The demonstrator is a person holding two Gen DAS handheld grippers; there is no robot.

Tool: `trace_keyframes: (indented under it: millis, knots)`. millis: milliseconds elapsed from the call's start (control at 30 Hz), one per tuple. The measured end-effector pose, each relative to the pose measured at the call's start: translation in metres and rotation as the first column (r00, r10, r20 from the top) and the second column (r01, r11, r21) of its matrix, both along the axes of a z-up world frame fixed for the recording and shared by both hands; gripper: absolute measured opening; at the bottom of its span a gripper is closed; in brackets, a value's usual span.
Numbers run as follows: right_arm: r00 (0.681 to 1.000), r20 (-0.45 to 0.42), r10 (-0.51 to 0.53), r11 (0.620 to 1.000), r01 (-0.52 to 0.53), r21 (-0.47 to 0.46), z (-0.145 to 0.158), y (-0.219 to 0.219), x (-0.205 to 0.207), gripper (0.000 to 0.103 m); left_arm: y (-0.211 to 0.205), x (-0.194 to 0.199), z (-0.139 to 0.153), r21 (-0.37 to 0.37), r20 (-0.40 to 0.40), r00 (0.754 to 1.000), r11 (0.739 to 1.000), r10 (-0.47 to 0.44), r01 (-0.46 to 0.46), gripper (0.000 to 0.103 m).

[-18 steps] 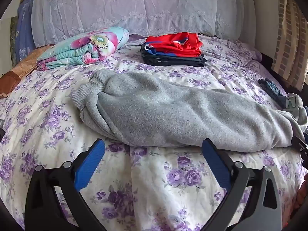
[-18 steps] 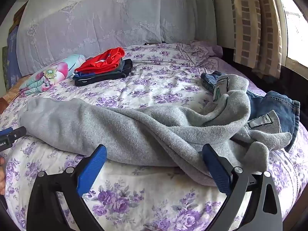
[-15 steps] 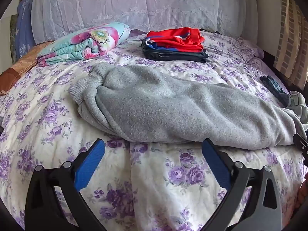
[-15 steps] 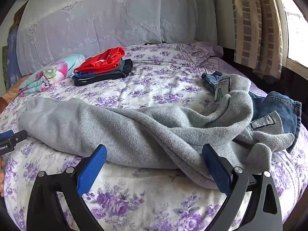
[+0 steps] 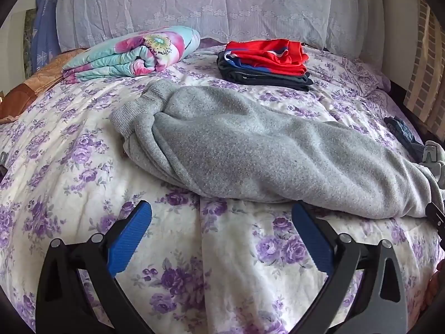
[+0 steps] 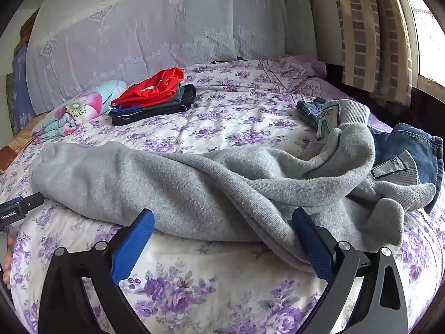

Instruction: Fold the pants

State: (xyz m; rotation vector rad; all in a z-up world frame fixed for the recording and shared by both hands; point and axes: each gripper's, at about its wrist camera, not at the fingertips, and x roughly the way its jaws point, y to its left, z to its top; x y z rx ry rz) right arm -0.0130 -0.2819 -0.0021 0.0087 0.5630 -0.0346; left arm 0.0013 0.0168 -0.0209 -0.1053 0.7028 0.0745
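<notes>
Grey sweatpants [image 5: 250,150] lie stretched across the middle of the bed [image 5: 222,264], cuffs toward its left side, the waist end (bunched) resting on jeans [image 6: 411,144] near the right edge. Left gripper [image 5: 221,220] and right gripper [image 6: 222,225] both hover spread wide at the near edge, holding nothing. Folded clothes [image 5: 264,64] sit toward the headboard.

Fuzzy matt grey fleece pants [image 5: 250,150] lie on smooth printed cotton bedspread [image 5: 228,264].

left gripper [image 5: 221,217]: black angular arms, blue ribbed pads, silver pivot screws | right gripper [image 6: 222,220]: same black arms, blue pads, silver screws
</notes>
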Motion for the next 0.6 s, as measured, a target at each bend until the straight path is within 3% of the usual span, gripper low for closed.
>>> trace_keyframes:
  millis: [233, 600]
  knots:
    - [1.0, -0.006, 0.002, 1.0, -0.003, -0.015, 0.0026, -0.001, 0.0011, 0.1, -0.0079, -0.0019, 0.0044, 0.034, 0.007, 1.0, 0.999, 0.006, -0.006, 0.098]
    - [1.0, -0.007, 0.004, 1.0, -0.004, -0.016, 0.003, -0.0013, 0.002, 0.1, -0.0097, -0.003, 0.0038, 0.029, 0.005, 1.0, 1.0, 0.01, -0.01, 0.098]
